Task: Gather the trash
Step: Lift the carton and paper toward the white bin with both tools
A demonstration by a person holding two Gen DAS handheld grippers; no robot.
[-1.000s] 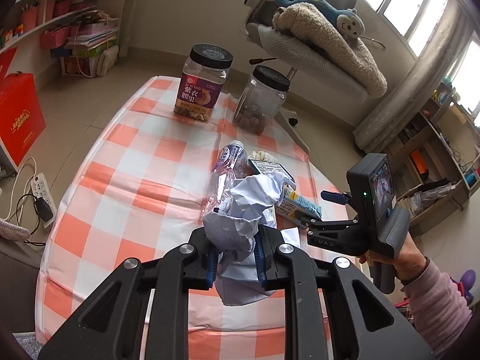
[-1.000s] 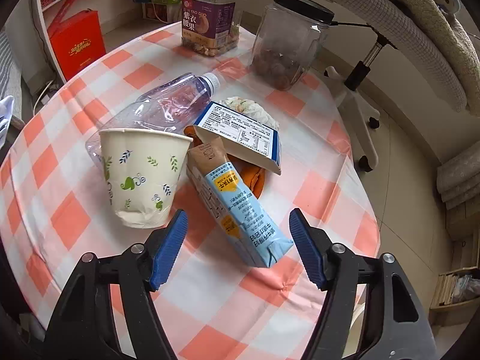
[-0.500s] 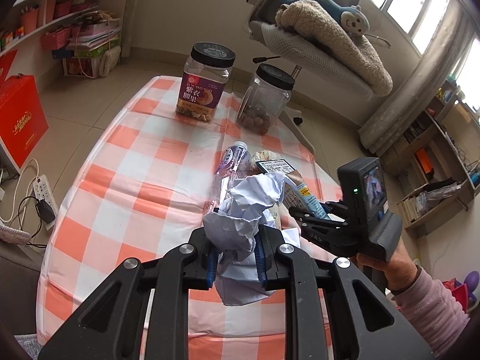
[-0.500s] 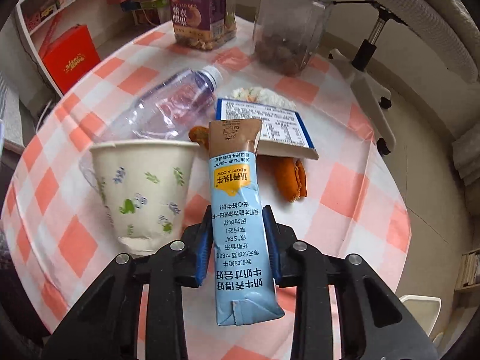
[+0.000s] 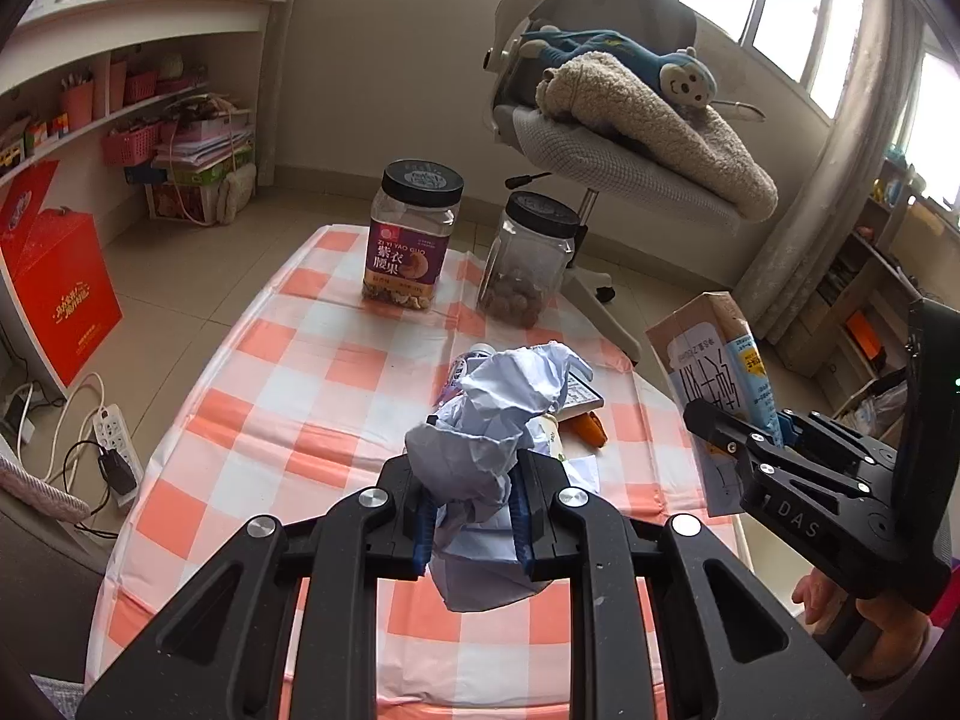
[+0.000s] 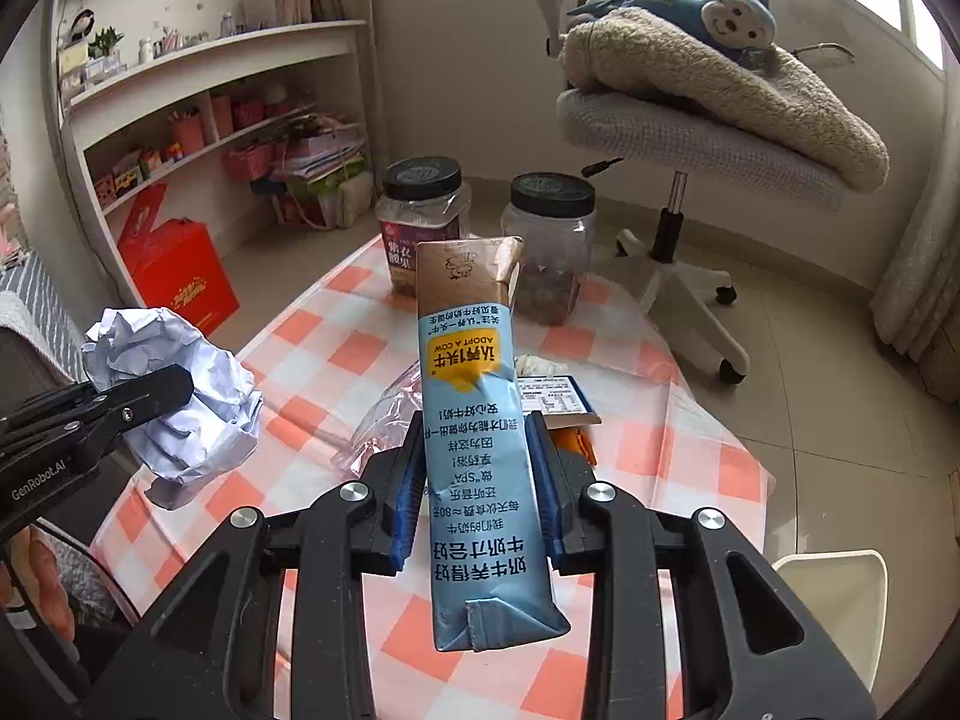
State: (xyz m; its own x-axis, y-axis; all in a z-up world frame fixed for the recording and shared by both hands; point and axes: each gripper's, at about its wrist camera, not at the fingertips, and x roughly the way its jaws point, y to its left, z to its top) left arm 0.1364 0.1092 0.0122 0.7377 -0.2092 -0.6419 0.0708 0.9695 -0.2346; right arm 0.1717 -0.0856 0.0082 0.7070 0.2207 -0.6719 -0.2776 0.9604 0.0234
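Left tongs (image 5: 471, 519) clamp a crumpled pale-blue paper wad (image 5: 489, 420); right tongs (image 6: 478, 489) clamp a flattened blue-and-brown milk carton (image 6: 480, 438) above the checkered surface (image 5: 288, 384).

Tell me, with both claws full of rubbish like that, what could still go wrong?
The crumpled paper bulges loosely out of the left gripper, so a jolt might shake it free. The milk carton is pinched at its middle by the right gripper, held high above the table; if liquid remains inside, squeezing could make it drip. With both grippers full, the plastic bottle lying on the table must wait.
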